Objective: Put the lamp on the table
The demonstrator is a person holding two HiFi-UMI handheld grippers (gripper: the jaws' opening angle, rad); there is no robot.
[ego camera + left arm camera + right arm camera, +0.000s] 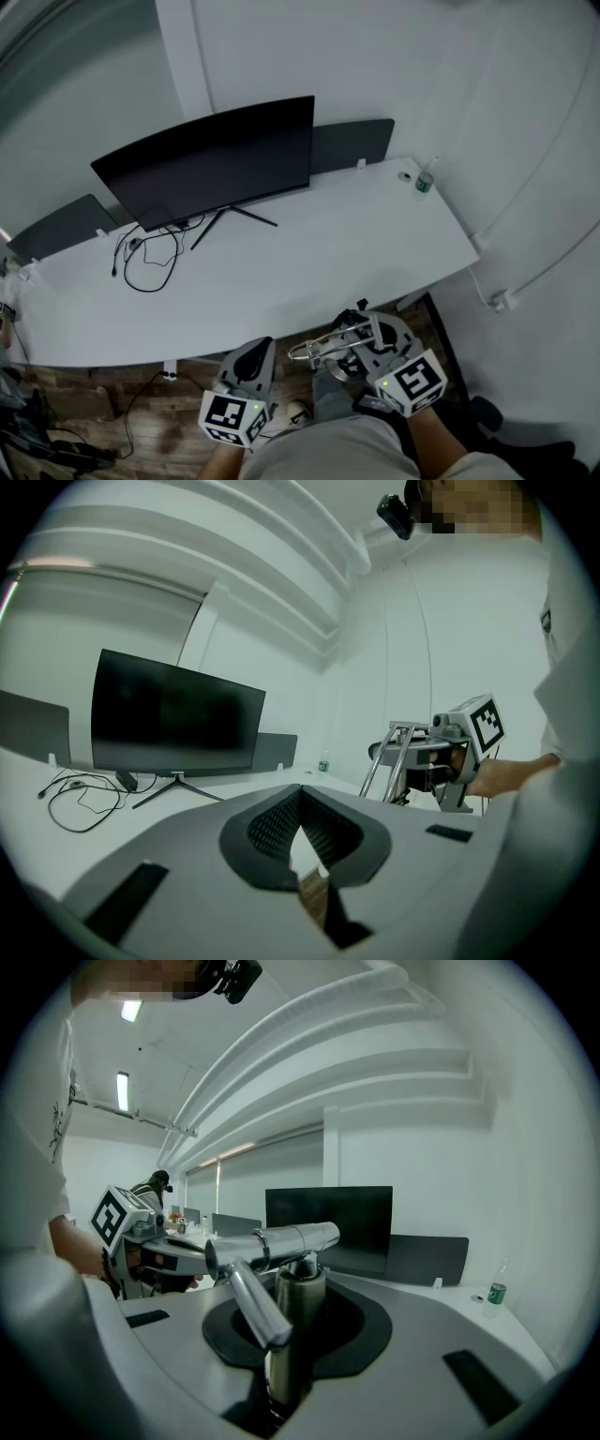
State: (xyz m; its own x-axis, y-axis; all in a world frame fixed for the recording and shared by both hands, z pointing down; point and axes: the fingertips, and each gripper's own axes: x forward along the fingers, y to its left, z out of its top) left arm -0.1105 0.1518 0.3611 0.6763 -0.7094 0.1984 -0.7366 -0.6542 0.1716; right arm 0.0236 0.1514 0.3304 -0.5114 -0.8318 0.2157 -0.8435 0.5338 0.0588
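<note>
Lamp (pixel 298 1299) clamped in right tongs (pixel 289 1327); left tongs (pixel 300 801) seemingly closed, empty; bottle (pixel 424 182) on table (pixel 328 255).

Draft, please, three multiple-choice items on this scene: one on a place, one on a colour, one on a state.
1. The bottle stands on the desk at its: A far right corner; B near left corner; C middle.
2. The lamp is: A red; B silver; C green.
3. The right gripper is: A open and empty; B shut on the lamp; C out of view.
Answers: A, the head view shows it by that corner; B, it is bare shiny metal; B, its jaws clamp the stem.
</note>
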